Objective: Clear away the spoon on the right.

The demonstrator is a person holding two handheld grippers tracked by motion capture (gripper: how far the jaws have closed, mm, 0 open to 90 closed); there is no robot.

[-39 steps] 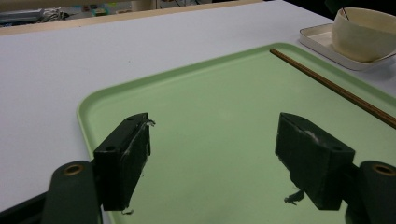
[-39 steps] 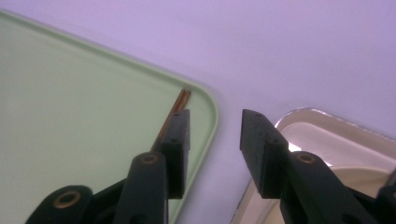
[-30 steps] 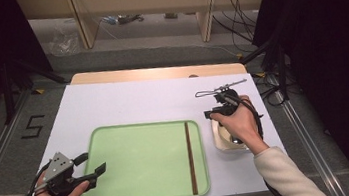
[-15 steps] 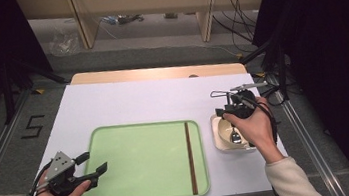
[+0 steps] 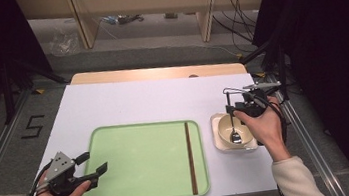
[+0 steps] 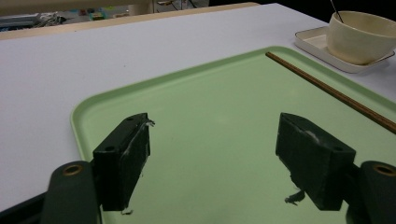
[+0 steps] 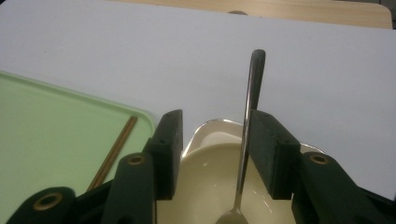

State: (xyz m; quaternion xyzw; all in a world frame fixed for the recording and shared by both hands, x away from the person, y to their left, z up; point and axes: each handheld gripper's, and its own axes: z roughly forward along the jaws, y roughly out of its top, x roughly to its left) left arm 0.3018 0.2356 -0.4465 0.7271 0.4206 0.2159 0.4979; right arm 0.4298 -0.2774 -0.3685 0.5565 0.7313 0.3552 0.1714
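Observation:
A cream bowl (image 5: pixel 228 130) stands on a small white plate (image 5: pixel 218 145) to the right of a green tray (image 5: pixel 139 157). A metal spoon (image 5: pixel 235 136) rests in the bowl, its handle (image 7: pixel 252 84) leaning up and out. My right gripper (image 5: pixel 237 109) hovers at the bowl's far right rim. Its jaws have just been opening, and the spoon handle stands between them, close to one pad (image 7: pixel 271 154) without being pressed. Brown chopsticks (image 5: pixel 190 156) lie along the tray's right side. My left gripper (image 5: pixel 92 164) is open over the tray's left edge with nothing between its jaws.
The white table top (image 5: pixel 152 100) stretches bare beyond the tray, with a wooden strip (image 5: pixel 159 73) at its far edge. Cables and shelving stand on the floor behind. The left gripper view shows the tray (image 6: pixel 210 93), chopsticks (image 6: pixel 327 88) and bowl (image 6: pixel 359 37).
My right gripper has shifted to the right across the bowl, uncovering the bowl with the spoon in it, and its jaws have widened. The left hand has stayed put.

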